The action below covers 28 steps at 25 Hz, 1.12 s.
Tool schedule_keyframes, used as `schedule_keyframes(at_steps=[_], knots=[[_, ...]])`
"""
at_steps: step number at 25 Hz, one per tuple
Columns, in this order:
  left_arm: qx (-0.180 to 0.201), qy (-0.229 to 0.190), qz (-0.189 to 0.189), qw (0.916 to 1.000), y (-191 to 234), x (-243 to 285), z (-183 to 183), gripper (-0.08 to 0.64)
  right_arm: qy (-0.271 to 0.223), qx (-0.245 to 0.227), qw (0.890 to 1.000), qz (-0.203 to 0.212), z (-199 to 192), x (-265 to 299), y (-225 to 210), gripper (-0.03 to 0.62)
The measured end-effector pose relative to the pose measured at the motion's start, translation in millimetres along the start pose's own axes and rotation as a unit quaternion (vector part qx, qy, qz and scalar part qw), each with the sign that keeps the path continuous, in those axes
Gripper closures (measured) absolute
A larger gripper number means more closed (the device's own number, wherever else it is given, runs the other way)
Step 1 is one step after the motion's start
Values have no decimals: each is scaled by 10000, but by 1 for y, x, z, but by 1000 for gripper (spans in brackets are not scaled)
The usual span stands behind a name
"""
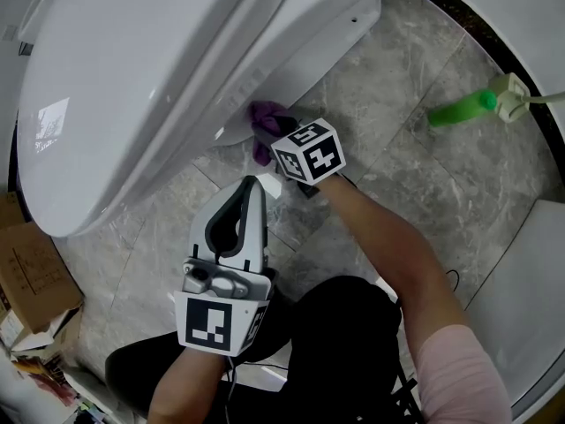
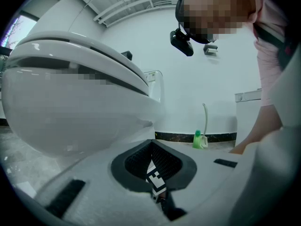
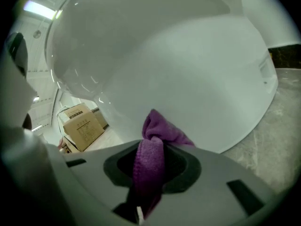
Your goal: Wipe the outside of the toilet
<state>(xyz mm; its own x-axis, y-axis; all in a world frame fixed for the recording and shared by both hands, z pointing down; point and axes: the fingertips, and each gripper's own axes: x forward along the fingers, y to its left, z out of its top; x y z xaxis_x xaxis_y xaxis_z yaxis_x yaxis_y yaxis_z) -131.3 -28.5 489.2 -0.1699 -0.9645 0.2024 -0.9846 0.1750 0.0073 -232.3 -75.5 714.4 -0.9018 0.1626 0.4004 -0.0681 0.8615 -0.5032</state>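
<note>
Down low, the right gripper [image 3: 151,147] clamps a purple cloth [image 3: 160,132] in its jaws against the white toilet [image 1: 150,78] bowl's outer side; the left gripper [image 1: 252,186] hangs nearby, jaws closed, empty.

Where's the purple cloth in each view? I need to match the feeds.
Head view: purple cloth upper centre, at the toilet bowl underside.
Left gripper view: not in it.
Right gripper view: lower centre, between the right gripper jaws.
Shared landmark: the toilet bowl, in all three.
</note>
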Motion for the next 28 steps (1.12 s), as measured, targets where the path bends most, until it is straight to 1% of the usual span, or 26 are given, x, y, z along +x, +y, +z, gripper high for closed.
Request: schedule_keyframes(at_steps=[13, 16, 19, 21, 23, 25, 28], knots=[[12, 19, 213, 9998, 12, -15, -2, 554, 462, -48, 9963, 721, -38, 40, 60, 506], [5, 51, 254, 9997, 14, -21, -2, 552, 627, -151, 9913, 1149, -44, 51, 96, 505], [-18, -21, 273, 9996, 18, -25, 3, 552, 758, -350, 9804, 1787, -50, 51, 137, 505], [14, -117, 255, 9996, 20, -26, 9, 552, 816, -457, 9721, 2150, -55, 40, 155, 503], [23, -186, 196, 9996, 16, -25, 16, 552, 832, -527, 9670, 2351, -58, 25, 162, 503], [21, -273, 116, 9996, 10, -22, 26, 552, 686, -527, 9667, 2409, -51, 8, 161, 503], [-1, -422, 4, 9991, 0, -16, 42, 552, 433, -481, 9723, 2245, -40, -23, 148, 502]])
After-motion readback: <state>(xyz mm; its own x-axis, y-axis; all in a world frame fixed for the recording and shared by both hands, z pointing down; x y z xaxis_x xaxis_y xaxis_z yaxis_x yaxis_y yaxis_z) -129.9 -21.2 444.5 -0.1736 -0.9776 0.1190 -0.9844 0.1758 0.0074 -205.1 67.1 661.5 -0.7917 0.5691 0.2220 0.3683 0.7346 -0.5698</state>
